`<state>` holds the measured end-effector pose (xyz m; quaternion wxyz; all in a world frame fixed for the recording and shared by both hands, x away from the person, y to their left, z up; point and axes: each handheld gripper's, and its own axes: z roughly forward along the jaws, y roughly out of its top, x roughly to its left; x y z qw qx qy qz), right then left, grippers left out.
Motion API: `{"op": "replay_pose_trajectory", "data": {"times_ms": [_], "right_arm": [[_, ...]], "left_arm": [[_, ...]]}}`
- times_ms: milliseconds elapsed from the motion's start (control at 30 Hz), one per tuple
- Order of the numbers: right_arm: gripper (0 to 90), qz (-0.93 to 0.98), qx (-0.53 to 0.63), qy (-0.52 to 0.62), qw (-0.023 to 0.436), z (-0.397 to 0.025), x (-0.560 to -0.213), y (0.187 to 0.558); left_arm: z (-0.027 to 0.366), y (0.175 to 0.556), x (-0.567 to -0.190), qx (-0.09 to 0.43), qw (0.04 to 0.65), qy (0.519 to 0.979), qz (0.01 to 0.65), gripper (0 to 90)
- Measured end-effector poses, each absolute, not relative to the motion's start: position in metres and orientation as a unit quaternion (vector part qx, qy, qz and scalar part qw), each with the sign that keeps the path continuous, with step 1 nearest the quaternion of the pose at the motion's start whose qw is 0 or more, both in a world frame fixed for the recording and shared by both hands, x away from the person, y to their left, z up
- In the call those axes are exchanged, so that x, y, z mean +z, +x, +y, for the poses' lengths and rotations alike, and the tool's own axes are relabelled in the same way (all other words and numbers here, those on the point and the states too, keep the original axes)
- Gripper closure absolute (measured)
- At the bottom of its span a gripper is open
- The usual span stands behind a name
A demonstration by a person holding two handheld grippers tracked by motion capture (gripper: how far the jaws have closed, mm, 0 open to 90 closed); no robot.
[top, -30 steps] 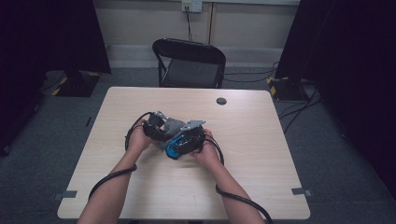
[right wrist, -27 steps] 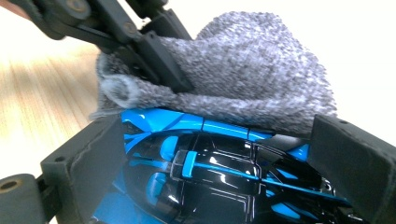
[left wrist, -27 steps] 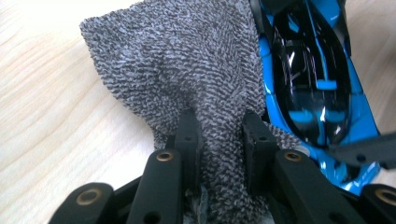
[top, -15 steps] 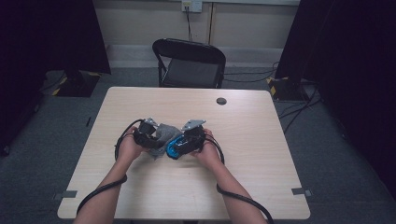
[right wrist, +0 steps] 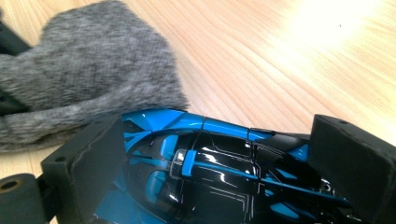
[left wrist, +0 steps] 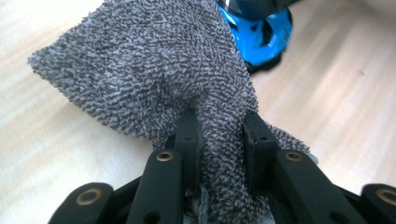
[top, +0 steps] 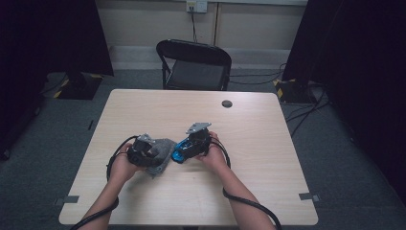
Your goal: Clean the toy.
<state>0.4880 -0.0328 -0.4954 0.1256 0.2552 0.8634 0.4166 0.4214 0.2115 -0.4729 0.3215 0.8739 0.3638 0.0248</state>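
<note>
A grey terry cloth is pinched between the jaws of my left gripper, which is shut on it. In the high view the cloth hangs from the left gripper at the table's middle left, just beside a blue and black toy car. My right gripper is shut on the car, with its pads pressing against both sides of the glossy body. The cloth lies close to the car's far side; contact between them is unclear.
The light wooden table has a small black round disc near its far edge. A black folding chair stands behind the table. Cables trail from both grippers toward the person's side.
My left gripper has moved left and nearer the person with the cloth, off the top of the car. The right gripper and the car have barely moved.
</note>
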Motion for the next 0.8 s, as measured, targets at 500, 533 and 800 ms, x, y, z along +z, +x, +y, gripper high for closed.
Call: {"op": "replay_pose_trajectory", "data": {"times_ms": [500,533,800], "right_arm": [[4.0,0.863,0.422,0.25,0.124,-0.035,-0.496,0.488],[4.0,0.862,0.422,0.251,0.124,-0.035,-0.496,0.488],[4.2,0.859,0.425,0.255,0.128,-0.034,-0.497,0.487]], "left_arm": [[0.229,0.39,-0.465,0.041,0.315,0.877,0.36,71.6],[0.23,0.389,-0.463,0.043,0.318,0.875,0.362,71.3],[0.235,0.392,-0.451,0.06,0.332,0.868,0.364,69.9]]}}
